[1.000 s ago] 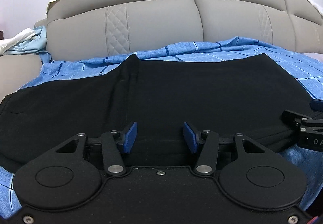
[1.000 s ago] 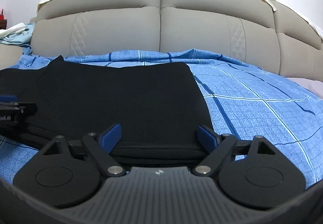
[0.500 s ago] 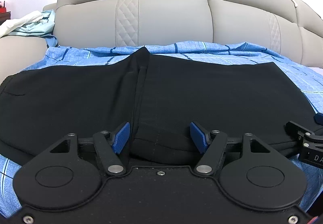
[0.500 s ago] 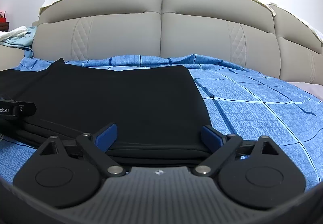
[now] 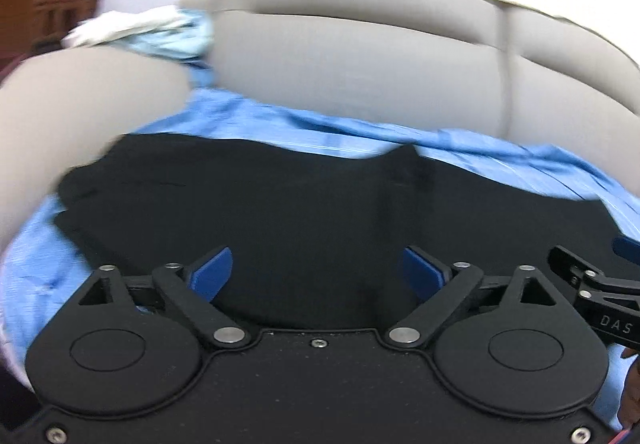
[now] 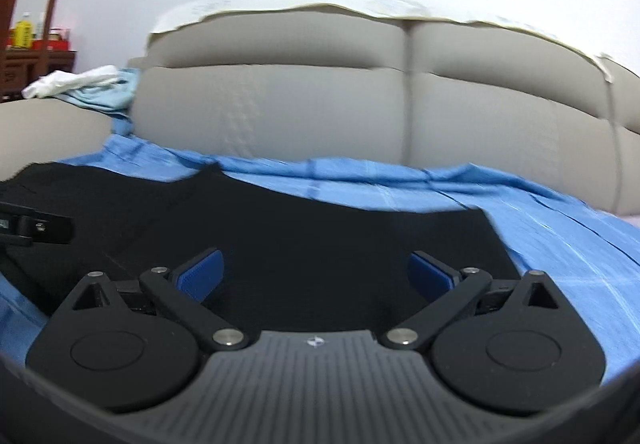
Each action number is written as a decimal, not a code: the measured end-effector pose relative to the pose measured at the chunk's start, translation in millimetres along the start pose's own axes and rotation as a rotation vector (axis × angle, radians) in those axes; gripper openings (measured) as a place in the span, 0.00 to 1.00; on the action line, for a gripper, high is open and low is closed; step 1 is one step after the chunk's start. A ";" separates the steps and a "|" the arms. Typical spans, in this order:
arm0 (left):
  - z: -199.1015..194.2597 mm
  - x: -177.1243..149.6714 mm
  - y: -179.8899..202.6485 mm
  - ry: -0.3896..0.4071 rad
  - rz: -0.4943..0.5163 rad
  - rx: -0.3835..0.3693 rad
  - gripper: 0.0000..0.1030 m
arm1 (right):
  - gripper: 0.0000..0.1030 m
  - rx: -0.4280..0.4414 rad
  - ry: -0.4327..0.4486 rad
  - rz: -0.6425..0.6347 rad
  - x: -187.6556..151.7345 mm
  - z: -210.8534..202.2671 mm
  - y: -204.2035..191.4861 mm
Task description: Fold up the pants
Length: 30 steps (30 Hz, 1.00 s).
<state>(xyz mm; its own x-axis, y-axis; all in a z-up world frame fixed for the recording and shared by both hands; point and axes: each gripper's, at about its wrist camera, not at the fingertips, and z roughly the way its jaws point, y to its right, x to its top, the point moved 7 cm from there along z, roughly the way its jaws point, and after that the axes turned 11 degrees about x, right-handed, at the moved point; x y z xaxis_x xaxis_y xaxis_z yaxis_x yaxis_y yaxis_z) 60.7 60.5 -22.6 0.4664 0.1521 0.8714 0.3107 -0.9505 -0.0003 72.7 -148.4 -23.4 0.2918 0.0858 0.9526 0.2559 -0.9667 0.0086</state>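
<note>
Black pants (image 5: 280, 212) lie spread flat on a blue checked sheet (image 5: 500, 160); they also show in the right wrist view (image 6: 320, 240). My left gripper (image 5: 318, 276) is open over the near edge of the pants, toward their left part, with cloth between its blue pads (image 5: 212, 272). My right gripper (image 6: 316, 276) is open over the near edge toward the right end of the pants. Each gripper shows at the edge of the other's view: the right one (image 5: 592, 288), the left one (image 6: 36, 230). Both views are blurred.
A grey padded headboard (image 6: 280, 104) runs behind the sheet. A white and pale blue cloth pile (image 6: 84, 84) lies on the grey side cushion (image 5: 80, 96) at the left. A wooden chair and shelf (image 6: 28, 4) stand far left. Bare blue sheet (image 6: 580, 244) lies right of the pants.
Both grippers have swung left along the near edge of the pants. The left gripper's jaws have opened wider. The pants lie as before.
</note>
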 end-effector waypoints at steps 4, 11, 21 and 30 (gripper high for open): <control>17.1 5.1 -60.6 -0.037 -0.113 0.118 0.92 | 1.00 0.068 -0.016 -0.036 8.5 25.4 -36.8; 41.5 1.8 -140.5 -0.096 -0.361 0.220 0.95 | 1.00 0.124 -0.122 -0.110 -16.7 50.8 -77.0; 87.3 4.4 -167.1 -0.129 -0.467 0.236 1.00 | 1.00 0.179 -0.128 -0.051 -20.6 52.2 -74.7; 120.9 15.8 -168.9 -0.126 -0.394 0.296 1.00 | 1.00 0.183 -0.113 -0.043 -22.5 51.0 -72.3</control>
<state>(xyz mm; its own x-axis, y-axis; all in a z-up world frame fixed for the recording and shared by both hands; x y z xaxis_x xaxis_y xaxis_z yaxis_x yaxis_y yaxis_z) 115.7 256.2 -68.1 0.3569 0.5324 0.7676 0.6959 -0.6997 0.1618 94.6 -68.1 -61.0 0.3760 0.1624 0.9123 0.4302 -0.9026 -0.0167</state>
